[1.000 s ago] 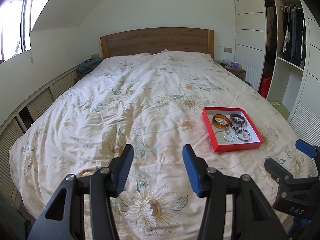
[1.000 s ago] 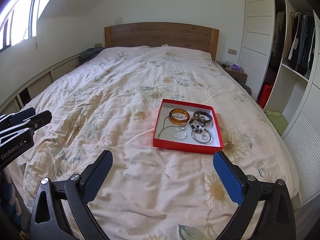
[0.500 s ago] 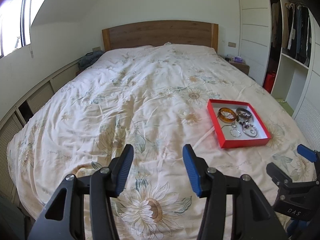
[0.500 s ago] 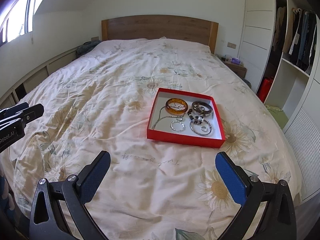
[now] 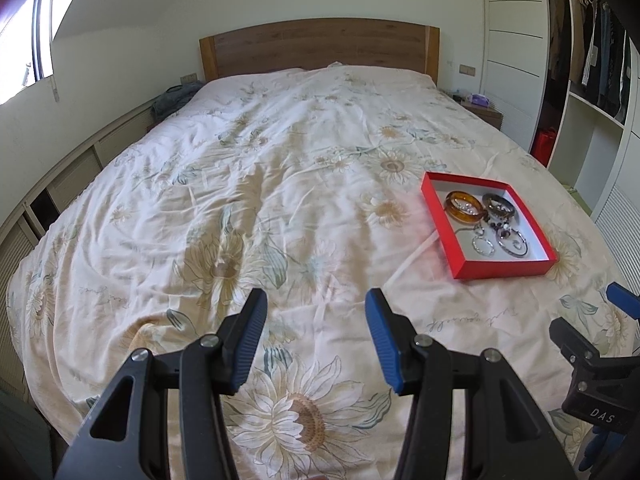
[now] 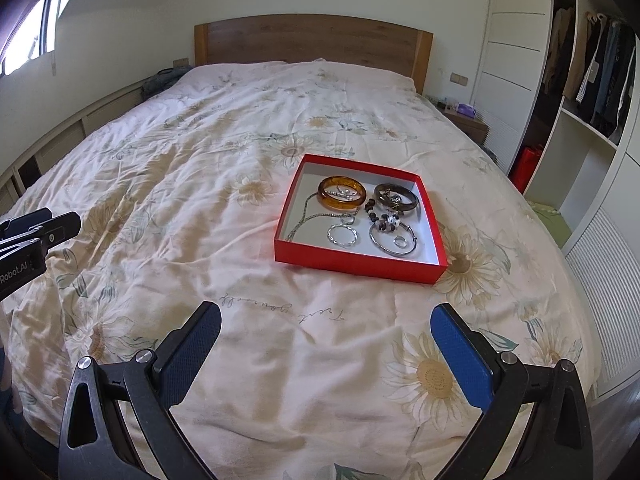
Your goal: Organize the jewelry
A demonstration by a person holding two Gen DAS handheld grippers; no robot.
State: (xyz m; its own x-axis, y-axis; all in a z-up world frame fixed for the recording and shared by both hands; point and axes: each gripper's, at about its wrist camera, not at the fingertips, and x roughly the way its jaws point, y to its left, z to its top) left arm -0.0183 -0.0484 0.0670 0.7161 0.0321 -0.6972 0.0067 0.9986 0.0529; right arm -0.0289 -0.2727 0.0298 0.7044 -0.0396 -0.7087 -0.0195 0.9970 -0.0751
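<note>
Two hand-held grippers, both with fingers spread and holding nothing: left hand-held gripper (image 5: 316,312) and right hand-held gripper (image 6: 326,326) hover over the foot of the bed (image 6: 200,160), short of the red box (image 6: 362,258).

View differences: right wrist looks almost straight at the box, contents readable. Left wrist has the box (image 5: 502,270) off to the right, contents smaller and partly bunched; it also catches the right gripper's tip at the frame's right edge. Right wrist catches the left gripper at its left edge.

One box, open, white inside, lying flat on the flowered quilt. Inside:
- 1 amber bangle (image 6: 342,199), far-left part of the box, small silver bits lying in its ring
- 1 dark bangle (image 6: 396,199), far-right part
- 1 silver chain (image 6: 304,220) along the left wall
- 1 small silver hoop (image 6: 343,237), near wall
- 1 larger silver bangle (image 6: 394,242), near-right part
- 1 dark bead strand (image 6: 380,218) in the middle; bead count not readable.
</note>
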